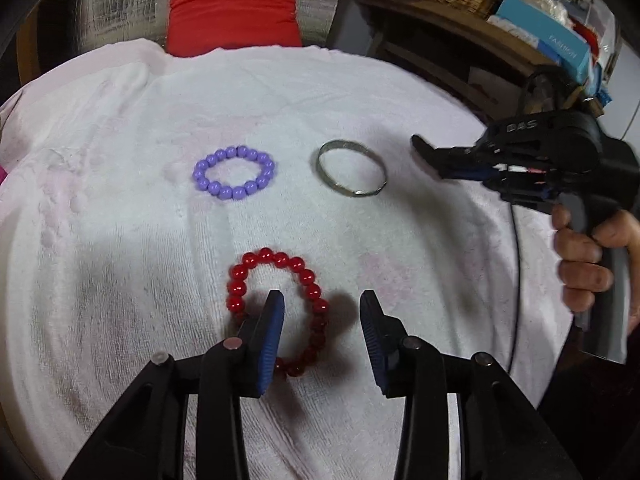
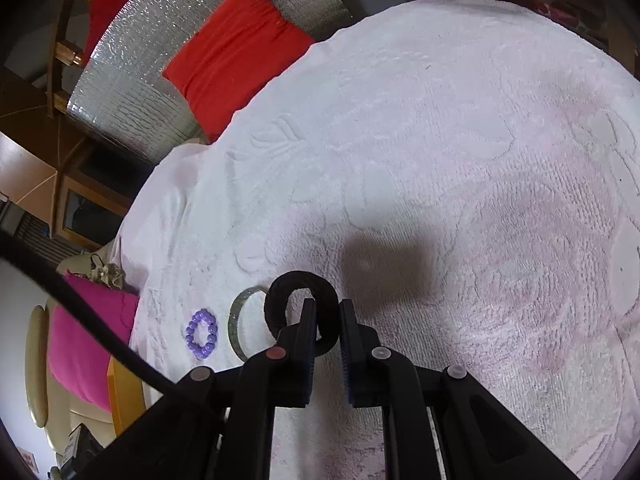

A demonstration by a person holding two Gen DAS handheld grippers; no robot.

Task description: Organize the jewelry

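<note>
Item: red bead bracelet [image 1: 280,312], laid flat on the white towel [image 1: 120,240], taken here as the landmark. Its oval is seen to run lengthways away from the left gripper [image 1: 322,304], the long axis roughly in line with the fingers. The left gripper is recorded as released: its jaws stand apart, one blue pad inside the loop, the other outside the right-hand run of beads, no pad pressing. The loop is judged set down already or about to be taken; which cannot be told. Beyond the red bracelet, further from the left gripper, a purple bead bracelet [image 1: 235,173] is listed, and to the right of that a metal bangle [image 1: 352,174]; the three lie well apart. The right gripper [image 2: 327,316] is recorded as clenched on a black ring-shaped band [image 2: 280,294], held clear of the towel, just beside the bangle and on the far side of it from the red bracelet. The left hand is judged nearer the red bracelet; the bare towel right of the bangle is judged the likely place for the black band.
</note>
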